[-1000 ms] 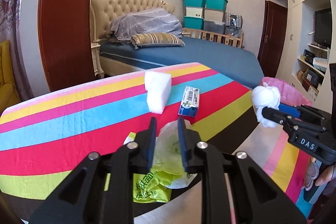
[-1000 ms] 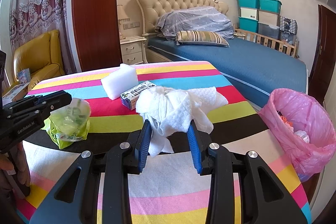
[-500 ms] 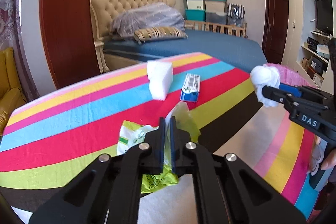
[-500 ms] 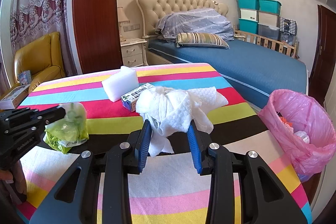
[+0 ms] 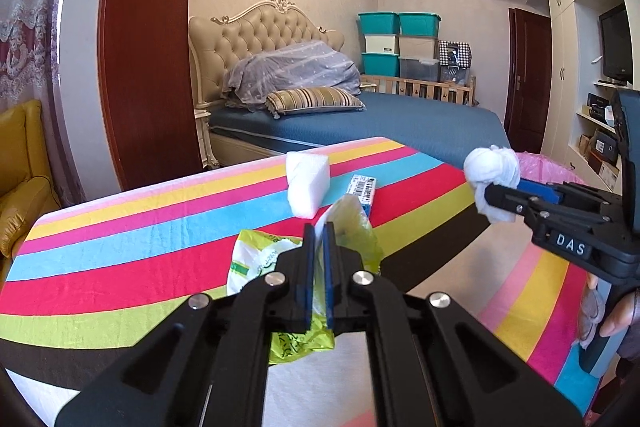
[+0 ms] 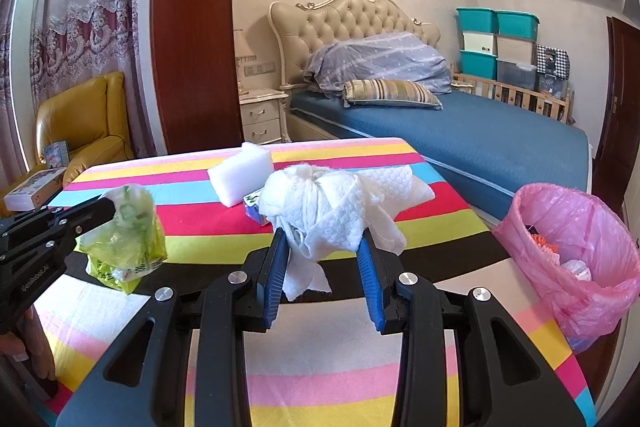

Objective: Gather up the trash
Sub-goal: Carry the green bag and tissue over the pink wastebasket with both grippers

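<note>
Between the left tool (image 5: pixel 319 227) tips, seemingly pinched, green bag (image 6: pixel 124 239).

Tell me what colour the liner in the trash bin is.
Pink: the bin liner shows best in the right wrist view, right of the table.

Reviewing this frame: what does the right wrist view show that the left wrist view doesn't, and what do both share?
Only the right wrist view shows the inside of the pink-lined trash bin with trash already in it, the nightstand, and the box by the yellow armchair. Only the left wrist view shows the television and the shelves below it. Both show the left gripper shut on the green plastic bag, the right gripper shut on the white wipe, the white sponge, the small blue carton, and the bed.
</note>
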The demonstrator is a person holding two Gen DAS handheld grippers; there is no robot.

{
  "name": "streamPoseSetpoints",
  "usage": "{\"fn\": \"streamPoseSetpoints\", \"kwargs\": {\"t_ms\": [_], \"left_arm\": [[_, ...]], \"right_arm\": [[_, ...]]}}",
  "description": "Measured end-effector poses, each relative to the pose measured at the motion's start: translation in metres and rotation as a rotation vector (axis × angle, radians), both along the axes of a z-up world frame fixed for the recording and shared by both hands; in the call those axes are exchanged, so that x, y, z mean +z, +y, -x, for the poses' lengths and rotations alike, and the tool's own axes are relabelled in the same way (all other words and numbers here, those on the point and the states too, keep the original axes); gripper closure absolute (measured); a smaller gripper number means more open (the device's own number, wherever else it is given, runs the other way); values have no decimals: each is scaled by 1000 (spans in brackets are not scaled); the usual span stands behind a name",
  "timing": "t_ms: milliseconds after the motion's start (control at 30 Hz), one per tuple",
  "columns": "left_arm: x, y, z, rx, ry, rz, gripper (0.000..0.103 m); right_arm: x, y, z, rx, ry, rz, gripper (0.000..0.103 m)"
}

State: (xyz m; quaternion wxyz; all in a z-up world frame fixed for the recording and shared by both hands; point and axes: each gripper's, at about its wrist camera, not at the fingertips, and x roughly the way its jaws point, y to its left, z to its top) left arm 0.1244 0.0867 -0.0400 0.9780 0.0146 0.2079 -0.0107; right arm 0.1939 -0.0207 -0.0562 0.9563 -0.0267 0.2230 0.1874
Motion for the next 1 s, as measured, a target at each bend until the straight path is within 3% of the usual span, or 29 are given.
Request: {"fn": "streamPoseSetpoints", "kwargs": {"t_ms": [267, 733, 1000], "left_arm": [[1, -27, -3, -41, -5, 11, 98], [0, -104, -17, -221, 13, -24, 98], [9, -148, -43, -326, 27, 10, 98]], "right_arm": [[5, -12, 12, 14, -12, -10, 69], [16, -94, 17, -86, -20, -50, 69], [13, -144, 18, -126, -22, -42, 69]]}}
